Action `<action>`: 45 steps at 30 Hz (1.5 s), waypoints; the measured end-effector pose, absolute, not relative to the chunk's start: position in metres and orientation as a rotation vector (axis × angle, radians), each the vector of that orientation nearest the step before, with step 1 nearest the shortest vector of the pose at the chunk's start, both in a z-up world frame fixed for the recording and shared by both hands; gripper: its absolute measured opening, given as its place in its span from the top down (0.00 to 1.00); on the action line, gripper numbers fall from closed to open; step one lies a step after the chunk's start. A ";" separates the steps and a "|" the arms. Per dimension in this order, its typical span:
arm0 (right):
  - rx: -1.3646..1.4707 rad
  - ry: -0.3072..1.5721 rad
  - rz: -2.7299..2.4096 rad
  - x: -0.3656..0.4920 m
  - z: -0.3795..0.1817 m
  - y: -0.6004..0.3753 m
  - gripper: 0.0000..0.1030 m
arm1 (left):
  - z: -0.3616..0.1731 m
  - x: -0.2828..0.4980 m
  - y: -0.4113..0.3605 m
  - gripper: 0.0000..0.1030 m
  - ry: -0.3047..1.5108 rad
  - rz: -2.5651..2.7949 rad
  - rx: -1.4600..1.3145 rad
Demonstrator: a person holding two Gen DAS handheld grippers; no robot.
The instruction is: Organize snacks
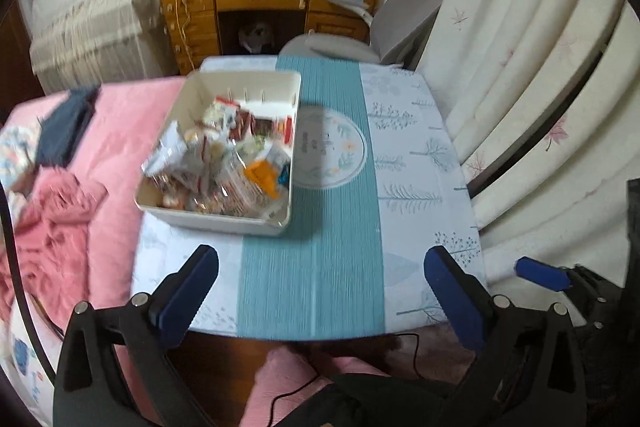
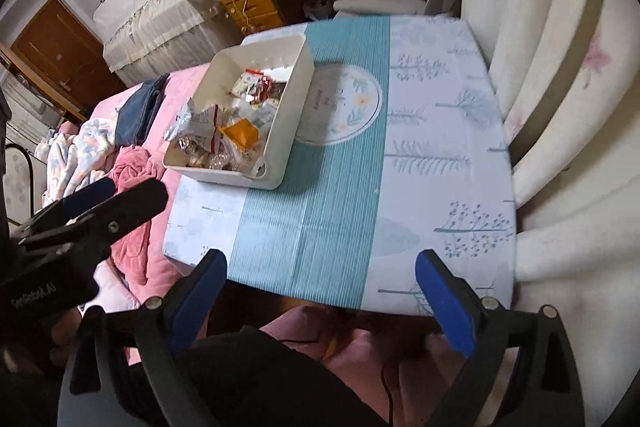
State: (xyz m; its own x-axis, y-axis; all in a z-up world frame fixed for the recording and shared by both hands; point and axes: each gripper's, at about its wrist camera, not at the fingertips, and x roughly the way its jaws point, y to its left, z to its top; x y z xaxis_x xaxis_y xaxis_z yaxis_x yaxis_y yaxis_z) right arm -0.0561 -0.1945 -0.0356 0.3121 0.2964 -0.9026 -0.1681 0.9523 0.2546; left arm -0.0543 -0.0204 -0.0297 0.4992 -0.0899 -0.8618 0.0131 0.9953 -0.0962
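Observation:
A white rectangular bin stands on the left part of the table, full of mixed snack packets. It also shows in the right wrist view, with the snacks inside. My left gripper is open and empty above the table's near edge, short of the bin. My right gripper is open and empty, also over the near edge. The left gripper shows at the left of the right wrist view; a blue fingertip of the right gripper shows at the right of the left wrist view.
The table has a pale tree-print cloth with a teal runner and a round placemat. A pink bed adjoins the left side. Curtains, a grey chair and a wooden desk stand beyond.

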 end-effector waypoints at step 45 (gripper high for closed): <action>0.155 1.112 0.241 -0.052 -0.033 -0.229 0.00 | -0.037 -0.053 -0.049 0.01 1.004 0.099 -0.099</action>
State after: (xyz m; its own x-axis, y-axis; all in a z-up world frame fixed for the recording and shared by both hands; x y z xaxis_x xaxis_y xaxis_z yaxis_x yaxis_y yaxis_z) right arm -0.0523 -0.2293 -0.0335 0.4203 0.2687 -0.8667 -0.1148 0.9632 0.2430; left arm -0.0530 -0.0485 -0.0372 0.5333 0.0374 -0.8451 -0.1284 0.9910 -0.0371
